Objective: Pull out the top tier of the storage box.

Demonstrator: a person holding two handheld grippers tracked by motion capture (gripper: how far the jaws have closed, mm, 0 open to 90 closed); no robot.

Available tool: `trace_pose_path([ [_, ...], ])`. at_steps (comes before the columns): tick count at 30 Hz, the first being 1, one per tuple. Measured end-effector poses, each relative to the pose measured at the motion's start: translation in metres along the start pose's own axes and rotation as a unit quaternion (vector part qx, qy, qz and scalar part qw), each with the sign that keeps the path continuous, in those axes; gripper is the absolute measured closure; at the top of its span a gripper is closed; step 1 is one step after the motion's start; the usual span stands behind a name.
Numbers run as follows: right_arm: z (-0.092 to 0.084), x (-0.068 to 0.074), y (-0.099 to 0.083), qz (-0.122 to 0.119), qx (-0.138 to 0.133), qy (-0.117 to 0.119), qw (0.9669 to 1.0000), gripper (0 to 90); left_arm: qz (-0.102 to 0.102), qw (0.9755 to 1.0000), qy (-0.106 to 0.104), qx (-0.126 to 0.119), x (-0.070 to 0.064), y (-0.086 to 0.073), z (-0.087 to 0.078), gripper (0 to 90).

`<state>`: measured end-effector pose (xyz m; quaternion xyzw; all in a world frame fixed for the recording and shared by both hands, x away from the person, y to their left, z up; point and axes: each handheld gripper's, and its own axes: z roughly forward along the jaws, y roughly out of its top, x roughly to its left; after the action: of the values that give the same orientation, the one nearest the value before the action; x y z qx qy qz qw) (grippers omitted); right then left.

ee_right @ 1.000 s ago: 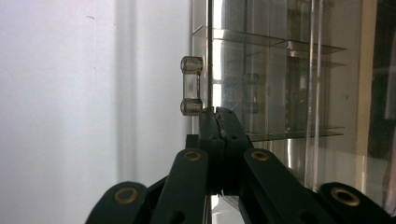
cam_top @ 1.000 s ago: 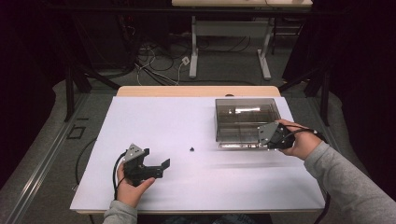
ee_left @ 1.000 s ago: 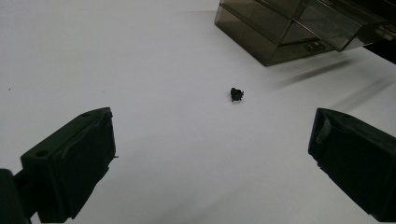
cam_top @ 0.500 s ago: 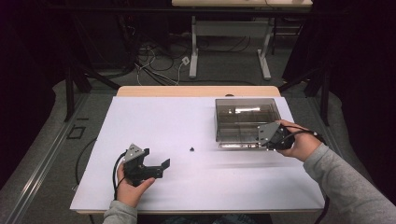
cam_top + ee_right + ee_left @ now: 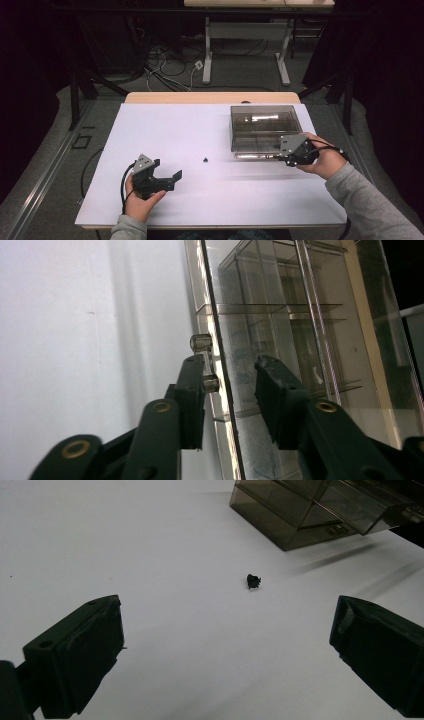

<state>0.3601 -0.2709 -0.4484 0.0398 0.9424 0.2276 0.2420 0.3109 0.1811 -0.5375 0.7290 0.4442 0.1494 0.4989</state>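
Left tool (image 5: pixel 167 176) resting wide open, empty, well left of the clear box (image 5: pixel 264 127) on the white bench (image 5: pixel 165 125). Small black piece (image 5: pixel 205 160) between. Right tool (image 5: pixel 230 390) just parting astride box's front lid edge, pads apparently clear. Best withdrawn straight, avoiding the latch knobs (image 5: pixel 201 342).

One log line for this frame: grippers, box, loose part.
right gripper: jaws just been opening, astride front edge of clear box, pads off | left gripper: open, holding nothing | small black part: loose on white table
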Motion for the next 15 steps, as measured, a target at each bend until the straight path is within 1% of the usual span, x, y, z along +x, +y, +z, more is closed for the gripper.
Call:
trace_pose_path([
  [1,0.0006,0.0006,-0.0005,0.003,-0.007,-0.002,1.0000,60.3,0.000,1.0000,0.000,0.000,0.0000,0.0000,0.0000,1.1],
  [3,0.0007,0.0022,-0.0009,0.012,-0.012,-0.009,0.9998,56.7,0.000,1.0000,0.000,0.001,0.0000,0.0000,0.0002,1.2],
  [4,0.0011,0.0021,-0.0009,0.011,-0.015,-0.009,0.9998,55.6,0.001,1.0000,0.000,0.001,-0.0001,0.0000,0.0002,1.2],
  [6,0.0005,0.0029,-0.0008,0.012,-0.014,-0.013,0.9997,54.1,0.001,1.0000,-0.001,0.000,0.0000,0.0001,0.0002,1.3],
  [8,-0.0004,0.0038,-0.0006,0.019,-0.016,-0.015,0.9996,52.2,0.000,1.0000,-0.001,0.000,0.0002,0.0002,0.0002,1.3],
  [10,-0.0013,0.0047,-0.0002,0.022,-0.020,-0.023,0.9993,50.9,0.000,1.0000,-0.002,-0.001,0.0003,0.0003,0.0005,1.3],
  [15,-0.0010,0.0094,0.0005,0.046,-0.035,-0.036,0.9977,46.6,0.000,1.0000,-0.005,-0.002,-0.0003,0.0012,0.0013,1.3],
])
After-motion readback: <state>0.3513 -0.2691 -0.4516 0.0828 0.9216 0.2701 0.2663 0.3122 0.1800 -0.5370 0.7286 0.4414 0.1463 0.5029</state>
